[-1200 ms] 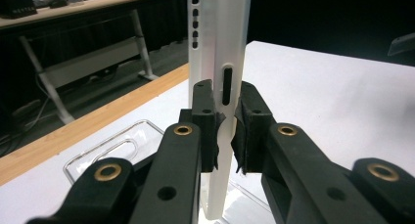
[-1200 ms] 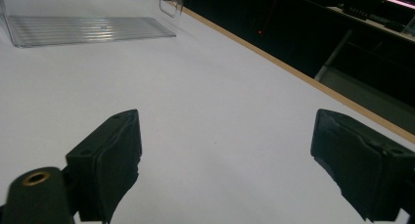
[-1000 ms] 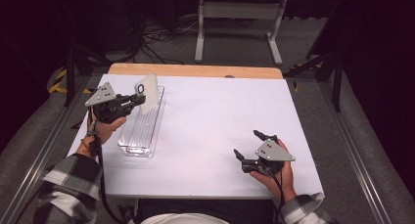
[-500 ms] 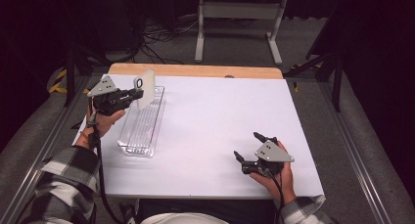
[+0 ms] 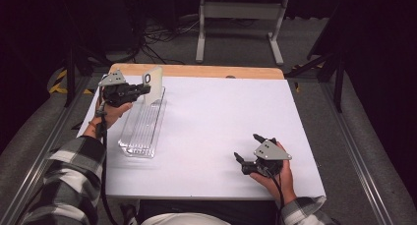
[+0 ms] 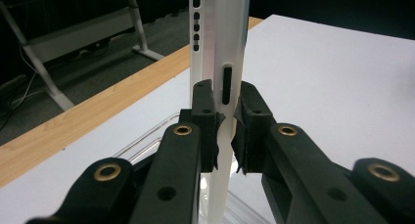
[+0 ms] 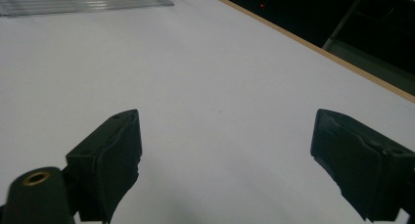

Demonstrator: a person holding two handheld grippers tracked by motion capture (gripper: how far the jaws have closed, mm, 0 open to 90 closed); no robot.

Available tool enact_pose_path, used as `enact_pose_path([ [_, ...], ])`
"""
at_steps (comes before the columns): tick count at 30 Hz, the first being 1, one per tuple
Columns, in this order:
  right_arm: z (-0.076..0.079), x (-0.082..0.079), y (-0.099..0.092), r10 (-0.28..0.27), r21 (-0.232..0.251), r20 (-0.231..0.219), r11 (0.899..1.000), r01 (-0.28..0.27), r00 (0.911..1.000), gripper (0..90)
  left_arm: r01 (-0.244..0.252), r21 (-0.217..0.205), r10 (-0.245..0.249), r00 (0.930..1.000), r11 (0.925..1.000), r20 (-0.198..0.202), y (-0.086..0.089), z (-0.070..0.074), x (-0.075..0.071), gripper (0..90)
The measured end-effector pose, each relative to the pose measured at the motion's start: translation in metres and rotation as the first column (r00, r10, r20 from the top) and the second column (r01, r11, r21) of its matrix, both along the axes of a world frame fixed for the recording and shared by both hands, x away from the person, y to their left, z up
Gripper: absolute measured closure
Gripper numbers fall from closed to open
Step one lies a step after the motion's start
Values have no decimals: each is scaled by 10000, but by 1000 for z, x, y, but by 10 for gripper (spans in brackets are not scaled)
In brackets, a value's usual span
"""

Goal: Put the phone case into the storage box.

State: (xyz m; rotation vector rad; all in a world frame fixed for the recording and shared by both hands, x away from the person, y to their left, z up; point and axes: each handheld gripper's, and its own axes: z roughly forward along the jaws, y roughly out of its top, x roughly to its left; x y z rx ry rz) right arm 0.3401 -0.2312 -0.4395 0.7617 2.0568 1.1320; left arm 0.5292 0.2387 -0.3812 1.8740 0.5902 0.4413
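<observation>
A thin white plastic case (image 5: 154, 82) with slots along its edge stands upright in my left gripper (image 5: 146, 89), which is shut on it. It hangs over the far end of a clear ribbed tray (image 5: 140, 131). In the left gripper view both black pads clamp the case (image 6: 222, 48) near a long slot, and the left gripper (image 6: 225, 114) is above the tray's rim (image 6: 147, 145). My right gripper (image 5: 247, 147) rests on the table near the front right, open, with nothing between its fingers. In its own view the right gripper (image 7: 225, 150) faces bare white tabletop.
The white tabletop (image 5: 221, 112) has a wooden strip (image 5: 196, 70) along its far edge. The clear tray's corner (image 7: 73, 1) lies far ahead of the right gripper. A white metal stand (image 5: 238, 18) is on the floor beyond the table.
My left hand has carried the white case farther along the tray toward its far end. The right hand has stayed where it was.
</observation>
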Motion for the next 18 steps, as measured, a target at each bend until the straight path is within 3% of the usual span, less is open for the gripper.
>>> enact_pose_path([
  [13,-3,0,2,128,-380,-209,9992,-136,9997,133,-182,622,212,9987,9979,-469,-9,-19,22,811],
  [18,-5,0,3,175,-497,-254,9986,-188,9995,133,-208,500,245,9969,9985,-747,-8,-25,25,811],
])
